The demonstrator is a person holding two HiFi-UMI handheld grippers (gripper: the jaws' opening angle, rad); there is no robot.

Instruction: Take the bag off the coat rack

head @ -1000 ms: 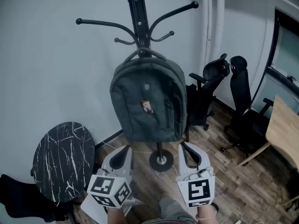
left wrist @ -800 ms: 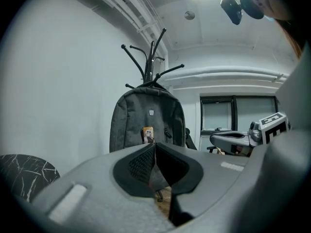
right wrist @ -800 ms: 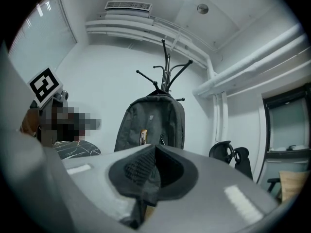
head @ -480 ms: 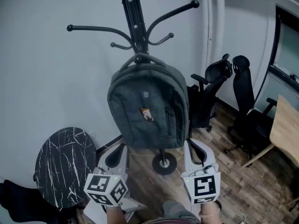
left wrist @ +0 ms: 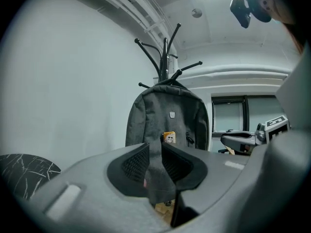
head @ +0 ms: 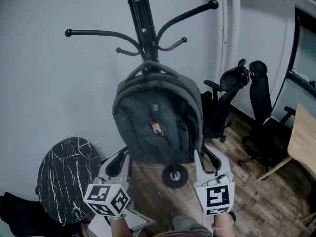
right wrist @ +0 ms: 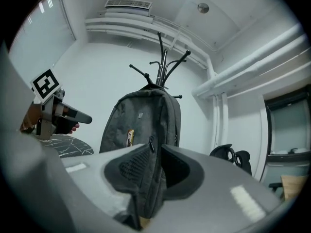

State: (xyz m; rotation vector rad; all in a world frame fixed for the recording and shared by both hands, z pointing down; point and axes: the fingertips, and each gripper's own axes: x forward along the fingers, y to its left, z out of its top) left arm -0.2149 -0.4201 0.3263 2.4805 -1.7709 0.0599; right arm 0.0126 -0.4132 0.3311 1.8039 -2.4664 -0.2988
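Observation:
A dark grey backpack (head: 158, 122) hangs by its top handle from a hook of the black coat rack (head: 143, 28). My left gripper (head: 114, 164) is just under its lower left corner and my right gripper (head: 210, 161) just under its lower right corner, both pointing up at it. Both pairs of jaws are opening and stand a narrow gap apart. In the left gripper view the backpack (left wrist: 167, 125) shows through the gap of the left gripper (left wrist: 155, 152), ahead of the tips. The right gripper (right wrist: 155, 154) frames the backpack (right wrist: 143, 125) the same way. Nothing is gripped.
A round black marble side table (head: 66, 177) stands at lower left against the white wall. The rack's round base (head: 174, 176) sits on the wood floor below the bag. Black office chairs (head: 232, 98) and a wooden table (head: 303, 137) are to the right.
Both grippers have moved up and forward to the bag's bottom corners, and their jaws have parted slightly. The bag still hangs on the rack.

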